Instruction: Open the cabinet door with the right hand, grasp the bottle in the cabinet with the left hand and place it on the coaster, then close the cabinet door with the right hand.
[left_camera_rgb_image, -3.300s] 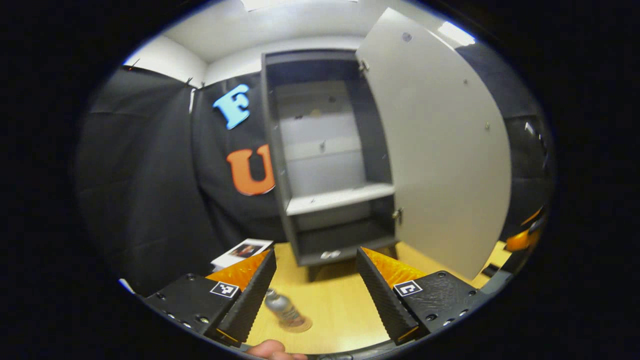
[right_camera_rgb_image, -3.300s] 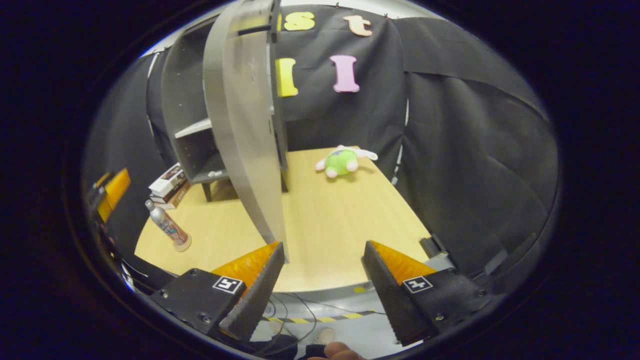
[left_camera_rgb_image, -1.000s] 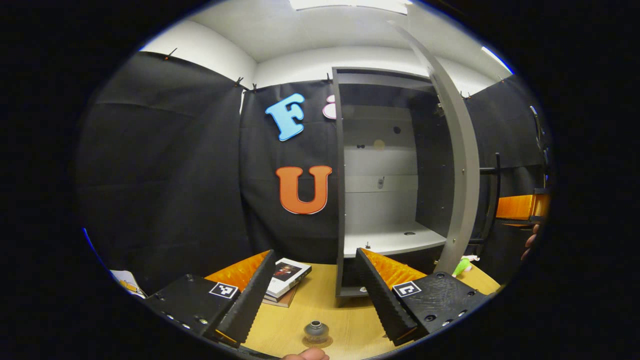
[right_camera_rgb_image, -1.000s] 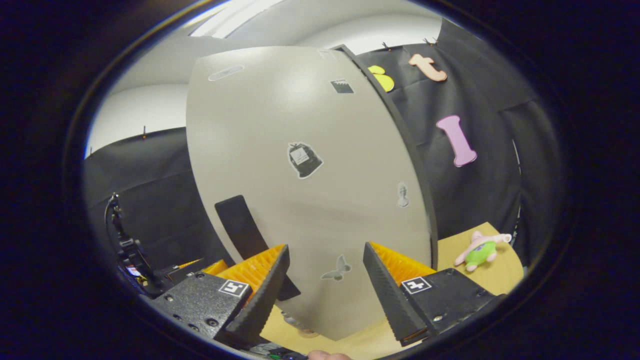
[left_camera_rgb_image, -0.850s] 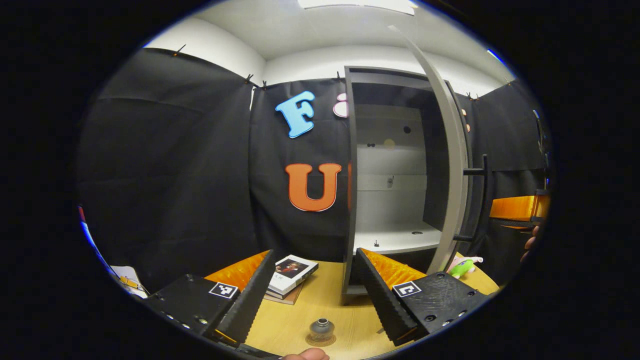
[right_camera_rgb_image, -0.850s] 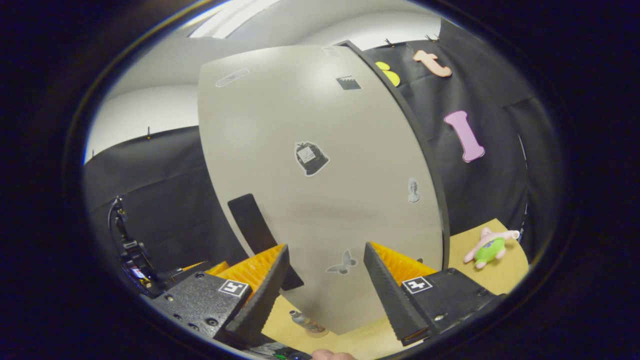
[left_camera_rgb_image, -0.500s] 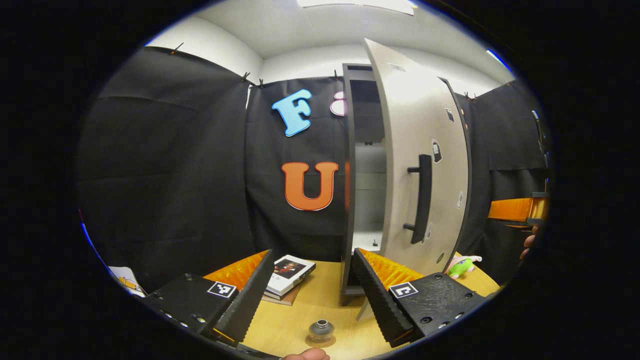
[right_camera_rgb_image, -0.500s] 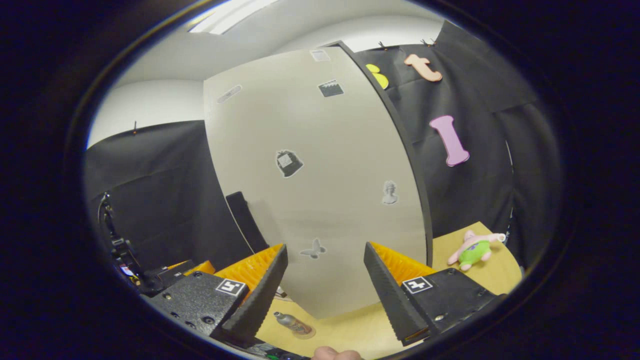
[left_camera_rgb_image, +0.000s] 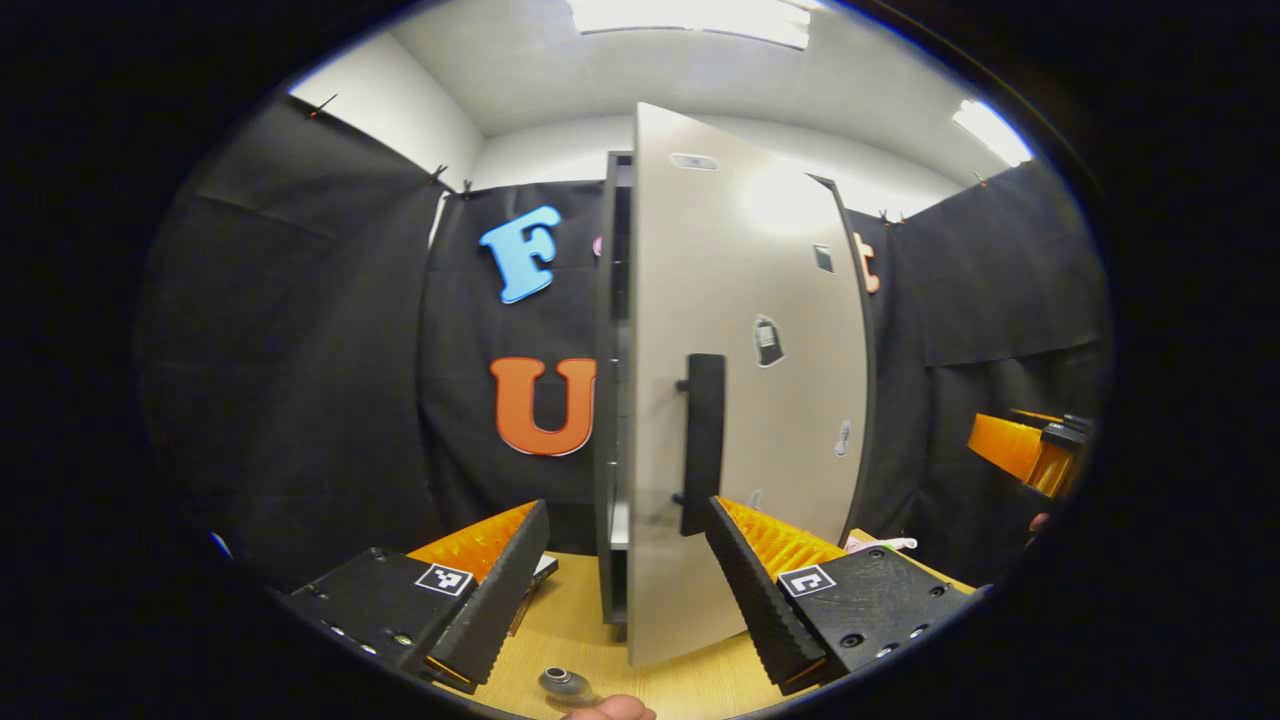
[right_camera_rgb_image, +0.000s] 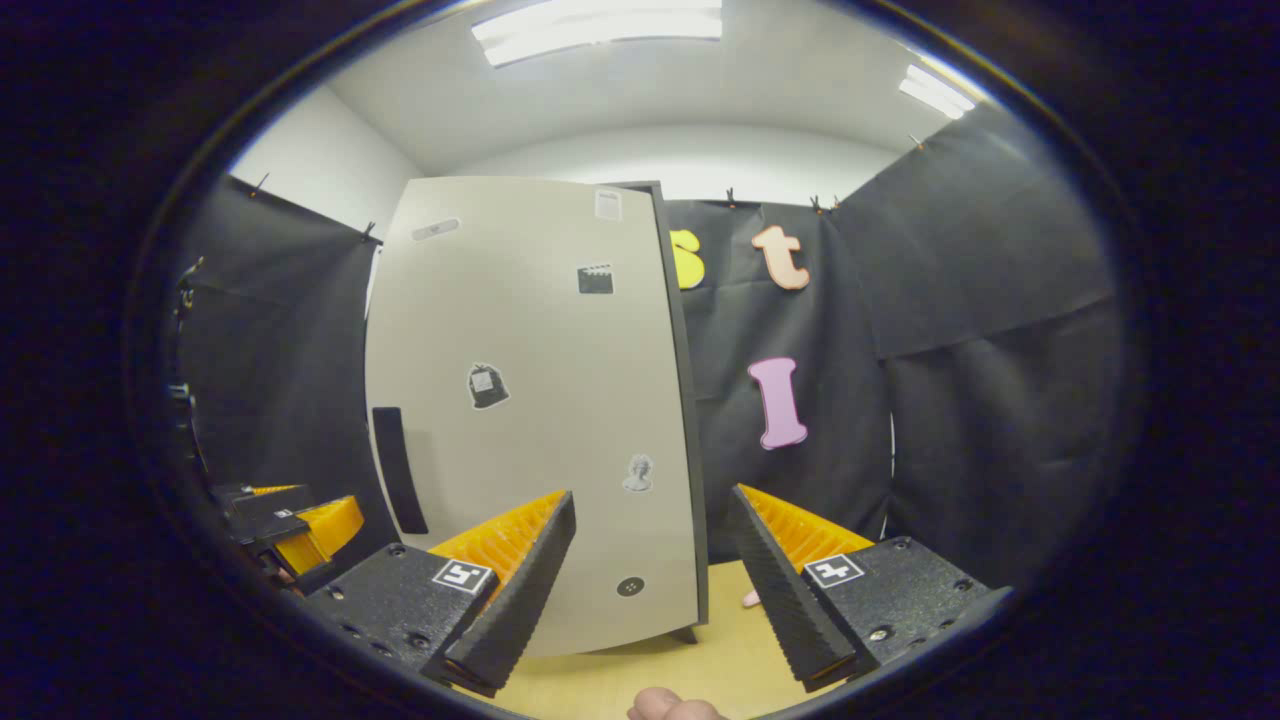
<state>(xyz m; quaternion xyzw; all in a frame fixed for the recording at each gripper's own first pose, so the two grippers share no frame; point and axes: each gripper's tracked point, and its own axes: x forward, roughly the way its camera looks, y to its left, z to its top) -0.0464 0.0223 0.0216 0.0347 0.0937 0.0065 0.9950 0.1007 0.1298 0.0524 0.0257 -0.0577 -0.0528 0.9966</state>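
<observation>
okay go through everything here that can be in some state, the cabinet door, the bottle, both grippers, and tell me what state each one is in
Cabinet door: nearly shut, a narrow gap left at its handle edge.
Door handle: free, nothing gripping it.
Bottle: out of the cabinet, on the table, seen top-on; whether a coaster lies under it cannot be told.
Left gripper: open, empty.
Right gripper: open, empty, facing the door.

I see a pale grey cabinet door (right_camera_rgb_image: 530, 400) with small black-and-white stickers, and its handle (left_camera_rgb_image: 702, 443) is black. The cabinet frame (left_camera_rgb_image: 606, 400) is dark grey. The tabletop (left_camera_rgb_image: 590, 640) is light wood colour. The bottle's cap (left_camera_rgb_image: 562, 682) looks silver-grey.
</observation>
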